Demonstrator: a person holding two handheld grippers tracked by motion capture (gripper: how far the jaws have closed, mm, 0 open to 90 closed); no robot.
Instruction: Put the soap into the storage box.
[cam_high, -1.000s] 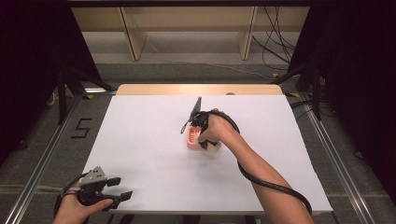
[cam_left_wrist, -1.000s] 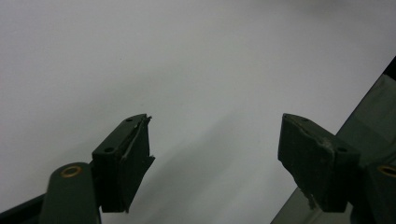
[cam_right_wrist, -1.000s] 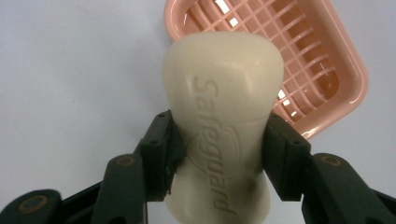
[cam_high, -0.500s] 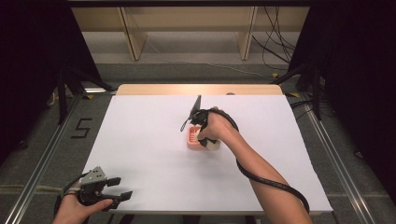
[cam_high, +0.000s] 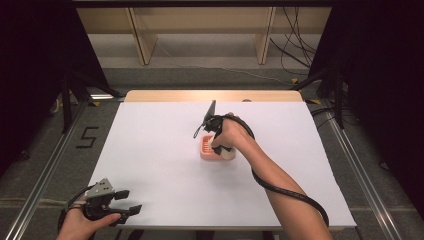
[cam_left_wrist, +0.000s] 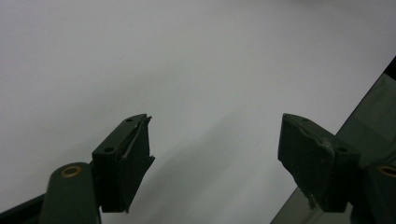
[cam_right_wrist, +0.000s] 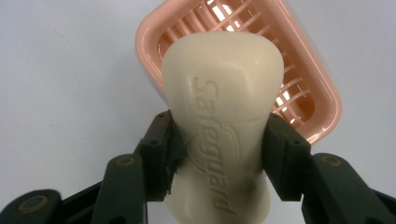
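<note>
Right gripper (cam_right_wrist: 219, 154) clamps cream soap bar (cam_right_wrist: 223, 107) mid-frame over pink dish (cam_right_wrist: 322, 100); likely hard, slick; grip its flat sides. Left gripper (cam_left_wrist: 215, 154) released.

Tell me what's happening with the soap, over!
Right tool shut on soap bar, held over pink soap dish. Left tool open, idle at table edge. Nothing in the way.

A lab-style recording bay. A white surface (cam_high: 150, 150) stands on grey carpet between metal rails (cam_high: 45, 175), with black curtains (cam_high: 30, 60) either side. Loose cables (cam_high: 295, 55) trail behind.
</note>
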